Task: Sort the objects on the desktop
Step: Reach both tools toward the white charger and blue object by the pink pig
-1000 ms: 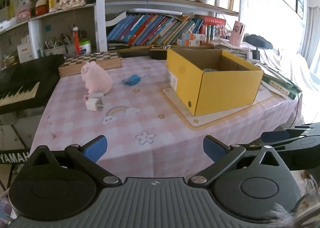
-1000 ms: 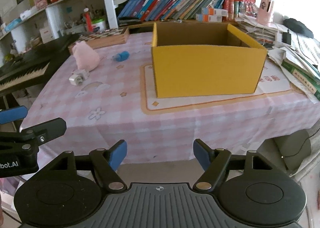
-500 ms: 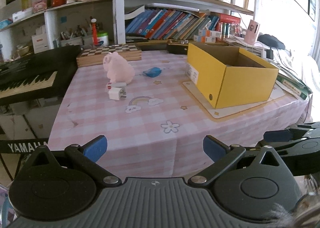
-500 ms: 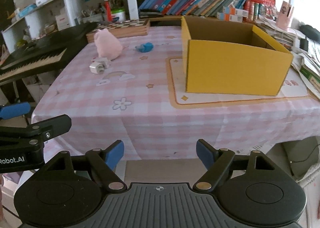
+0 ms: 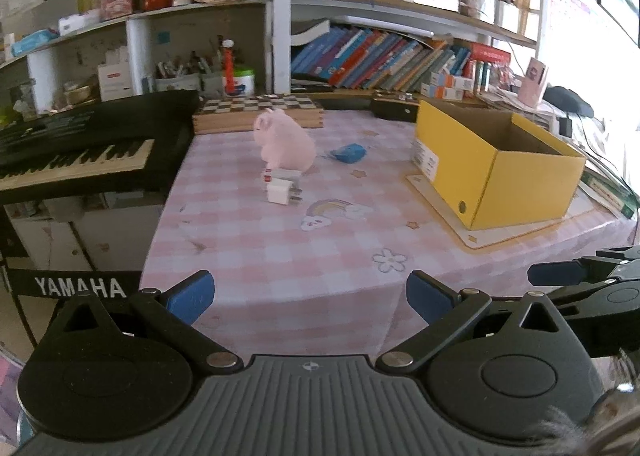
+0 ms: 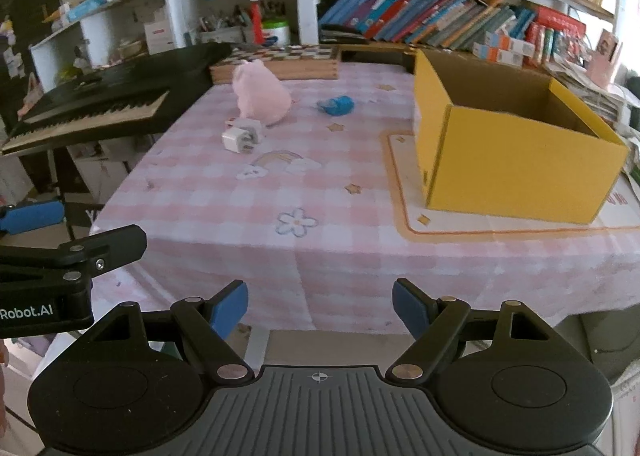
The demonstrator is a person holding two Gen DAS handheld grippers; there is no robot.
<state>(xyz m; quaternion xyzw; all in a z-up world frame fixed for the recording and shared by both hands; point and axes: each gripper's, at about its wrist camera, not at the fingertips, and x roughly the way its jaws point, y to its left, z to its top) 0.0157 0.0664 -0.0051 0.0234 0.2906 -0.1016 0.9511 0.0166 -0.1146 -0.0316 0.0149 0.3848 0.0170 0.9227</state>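
Note:
A pink plush toy (image 5: 285, 142) (image 6: 261, 96) stands at the far side of the pink checked tablecloth (image 5: 280, 240). Just in front of it lies a white plug adapter (image 5: 282, 189) (image 6: 241, 137), and to its right a small blue object (image 5: 348, 152) (image 6: 337, 105). An open yellow cardboard box (image 5: 500, 172) (image 6: 512, 152) stands on a mat at the right. My left gripper (image 5: 310, 296) hangs open before the table's near edge, nothing between its blue pads. My right gripper (image 6: 320, 306) is open too and empty, to the right of the left one.
A black keyboard (image 5: 80, 144) stands left of the table. A wooden chessboard box (image 5: 260, 112) lies at the table's back edge. Shelves of books (image 5: 380, 60) and clutter fill the wall behind. Papers and books (image 6: 588, 84) pile up right of the box.
Both views have swung left across the table: the box slid right in frame, the keyboard came further in. The right gripper's fingers stand a little wider than a second ago.

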